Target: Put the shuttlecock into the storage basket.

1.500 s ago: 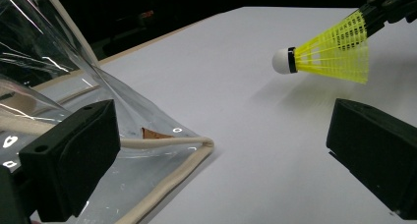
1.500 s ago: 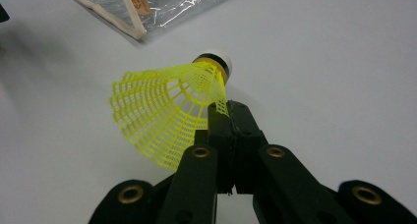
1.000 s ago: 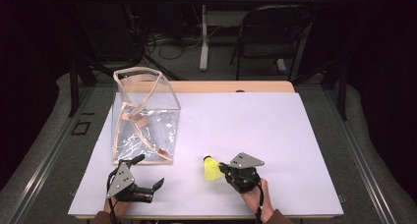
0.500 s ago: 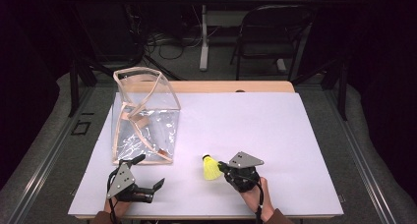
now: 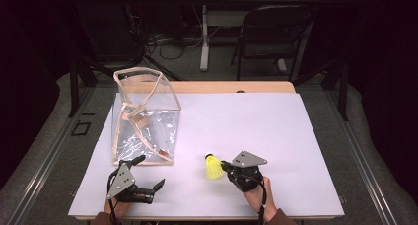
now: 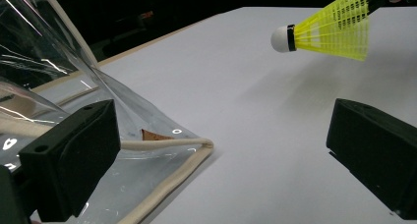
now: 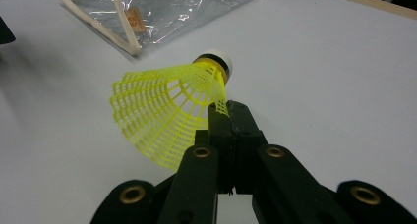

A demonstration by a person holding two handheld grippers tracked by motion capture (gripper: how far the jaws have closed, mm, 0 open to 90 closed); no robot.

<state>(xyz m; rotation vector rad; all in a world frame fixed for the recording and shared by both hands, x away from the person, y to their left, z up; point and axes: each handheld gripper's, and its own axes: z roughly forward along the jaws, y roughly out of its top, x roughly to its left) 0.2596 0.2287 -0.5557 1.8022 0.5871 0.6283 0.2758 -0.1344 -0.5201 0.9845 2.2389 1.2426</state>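
A yellow shuttlecock [image 5: 213,167] with a white cork tip hangs just above the white table, its skirt rim pinched by my right gripper [image 5: 227,168], which is shut on it. In the right gripper view the shuttlecock [image 7: 164,113] sits at the tips of the closed jaws, cork pointing away toward the bag. My left gripper [image 5: 150,173] rests near the table's front left edge, open and holding nothing. Its view shows the shuttlecock [image 6: 329,31] at the upper right and the corner of a clear plastic bag [image 6: 162,145] between the wide jaws. The bag [image 5: 143,119] stands open at the left.
The clear bag has beige fabric trim and a small brown tag [image 7: 133,18]. The white table [image 5: 276,126] has a wooden strip along its far edge. Beyond it stand a dark chair [image 5: 276,32] and cables on the floor.
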